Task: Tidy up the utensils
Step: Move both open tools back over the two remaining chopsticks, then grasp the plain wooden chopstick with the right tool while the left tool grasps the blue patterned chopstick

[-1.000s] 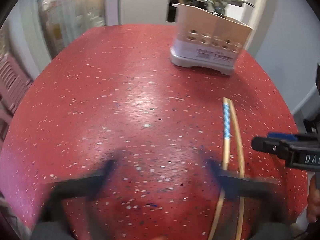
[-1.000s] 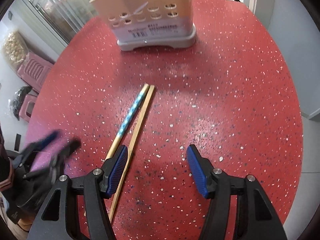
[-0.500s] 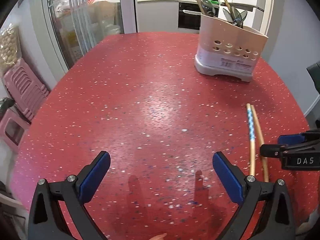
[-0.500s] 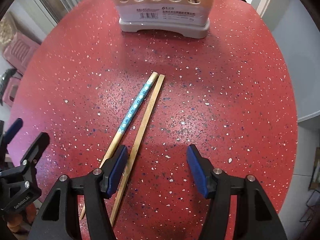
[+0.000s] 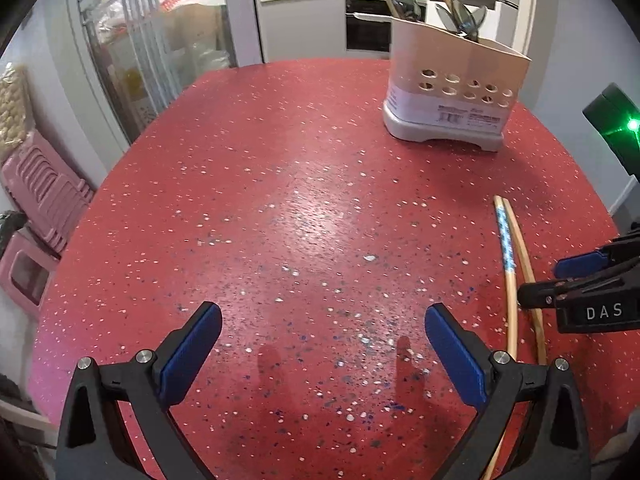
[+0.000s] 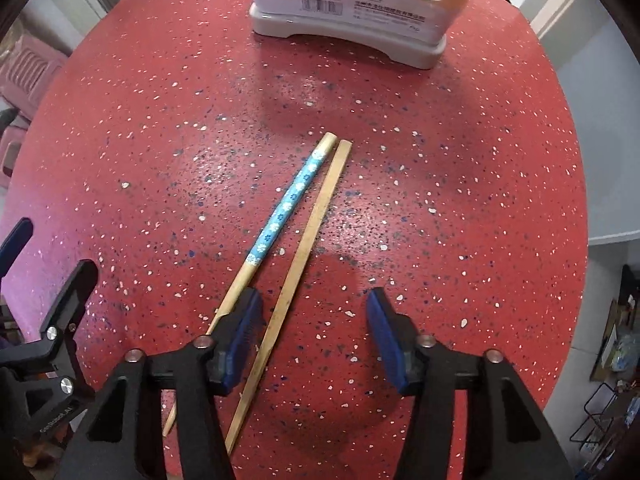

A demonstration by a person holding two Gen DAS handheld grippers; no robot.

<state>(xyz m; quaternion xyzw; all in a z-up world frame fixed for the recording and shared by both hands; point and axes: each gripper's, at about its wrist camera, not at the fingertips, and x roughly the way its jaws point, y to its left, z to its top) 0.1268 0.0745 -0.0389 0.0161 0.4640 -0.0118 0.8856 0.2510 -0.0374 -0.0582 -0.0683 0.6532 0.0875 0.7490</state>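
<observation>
Two chopsticks remain loose on the red speckled table (image 6: 460,184), lying side by side at centre frame in the right wrist view: a blue-patterned chopstick (image 6: 286,210) and a plain bamboo chopstick (image 6: 308,236), their far ends near each other, their near ends running down toward the lower left.

Item, utensil holder (image 6: 352,12): beige, perforated, upper centre of the same view, well apart from the pair. In the left wrist view, upper right, it already carries several utensils (image 5: 460,16); those count as done.

Item, right gripper (image 6: 314,332): lower centre, pointing down over the table. Its jaws are closing, with the plain chopstick passing between the pads and no pad yet pressing on it; the patterned one runs under or just outside the left pad.

Item, left gripper (image 5: 322,356): lower frame, jaws spread wide, nothing between them, bare table beneath.

Judgement: task largely complete; picking up and stowing both chopsticks is left.
</observation>
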